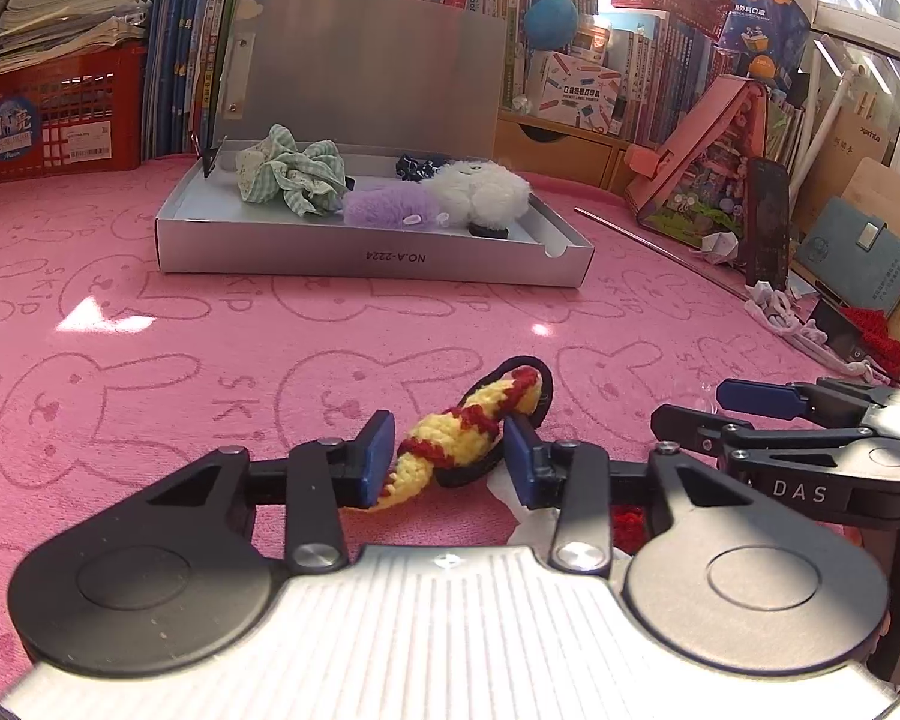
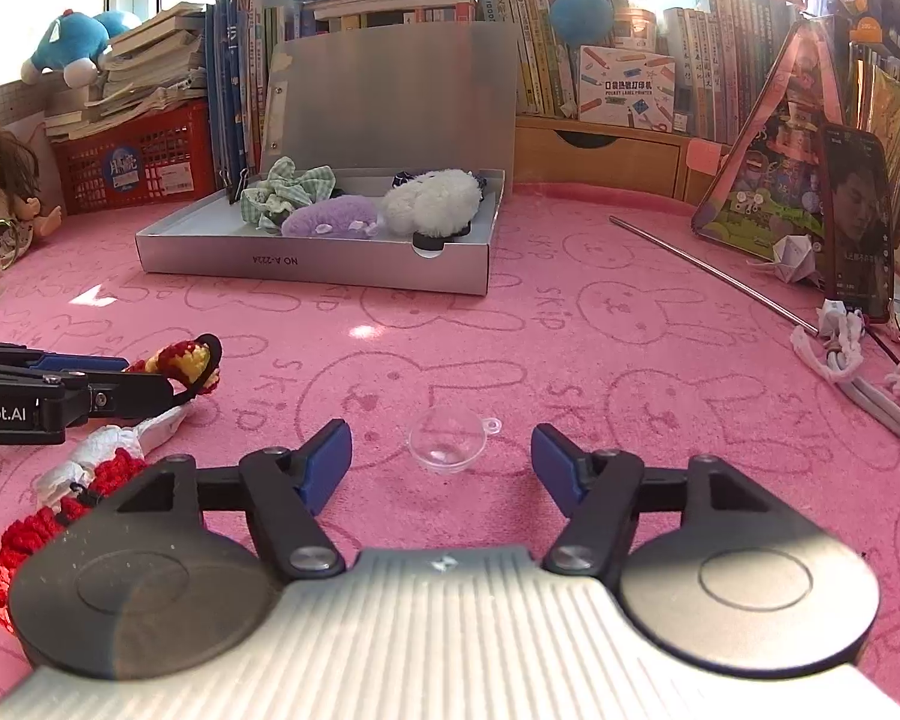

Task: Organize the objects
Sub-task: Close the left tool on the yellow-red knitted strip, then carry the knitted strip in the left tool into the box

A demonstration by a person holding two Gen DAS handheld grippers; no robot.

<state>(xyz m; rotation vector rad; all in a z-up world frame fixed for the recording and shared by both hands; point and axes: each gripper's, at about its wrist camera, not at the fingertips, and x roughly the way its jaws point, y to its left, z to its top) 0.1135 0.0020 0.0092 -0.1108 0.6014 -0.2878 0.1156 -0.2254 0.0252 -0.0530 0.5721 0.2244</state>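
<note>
Step in hand looks like the pick: left gripper (image 1: 447, 459) sits low centre in the left wrist view, jaws around the yellow-and-red crocheted hair tie (image 1: 462, 429) on the pink mat (image 1: 150, 324). Pads are at or just off the yarn on both sides; I can't tell if they're clamped yet or only bracketing it. Right gripper (image 2: 441, 462) hangs spread wide and holds nothing, with a small clear plastic dome (image 2: 447, 441) lying between its fingers, untouched. Target is presumably the open silver box (image 1: 366, 258) at upper centre, already holding a green gingham scrunchie (image 1: 291, 171), a purple fluffy one (image 1: 390, 207) and a white fluffy one (image 1: 480, 189). Next move, my read: confirm squeeze, lift clear of the mat, carry forward over the box's front wall, drop in the free patch.
</note>
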